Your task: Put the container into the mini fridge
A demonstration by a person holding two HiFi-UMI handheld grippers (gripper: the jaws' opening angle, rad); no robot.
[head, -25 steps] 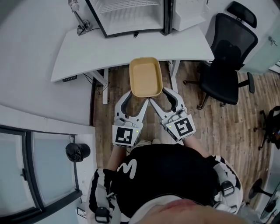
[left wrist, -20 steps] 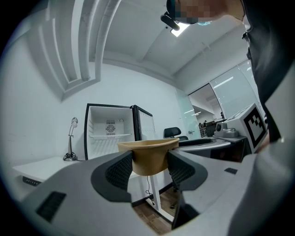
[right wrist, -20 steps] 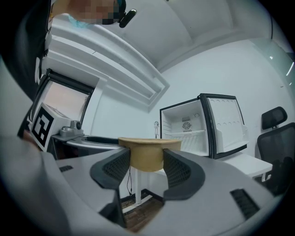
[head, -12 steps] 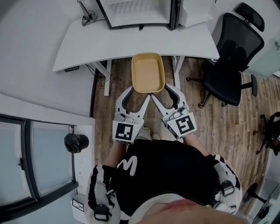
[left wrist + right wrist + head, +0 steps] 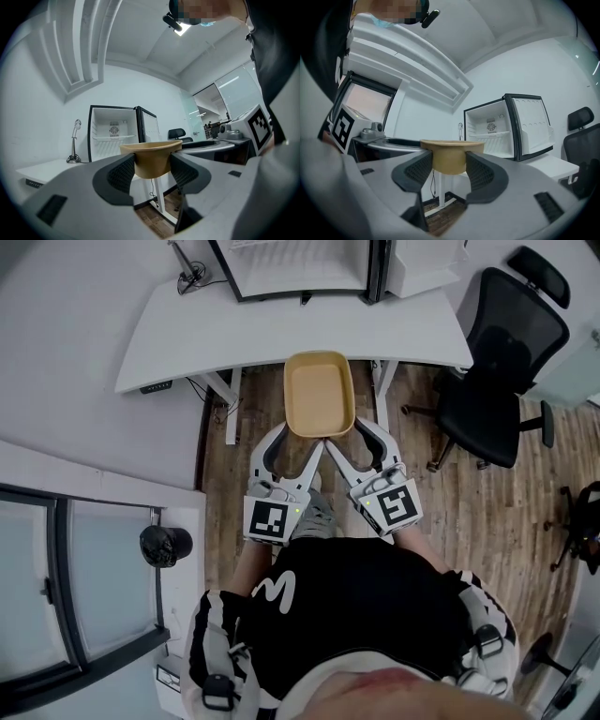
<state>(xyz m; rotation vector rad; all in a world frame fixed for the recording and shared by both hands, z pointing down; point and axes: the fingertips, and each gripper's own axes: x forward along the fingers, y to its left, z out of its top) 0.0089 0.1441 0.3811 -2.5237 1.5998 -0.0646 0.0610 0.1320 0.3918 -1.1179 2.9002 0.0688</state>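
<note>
Left tongs (image 5: 296, 435) and right tongs (image 5: 348, 435) clamp the container (image 5: 320, 395) over wood floor (image 5: 469, 512) before white desk (image 5: 281, 334).

I have both forearms reaching forward and close together. My left claw (image 5: 294, 435) and right claw (image 5: 349, 434) angle in toward each other, so their tips come near to meeting. Each claw's jaws are closed onto the near end of the tan container (image 5: 320, 395), the left at its near-left corner and the right at its near-right, holding it level in the air. Both marker cubes face up toward the head camera.
</note>
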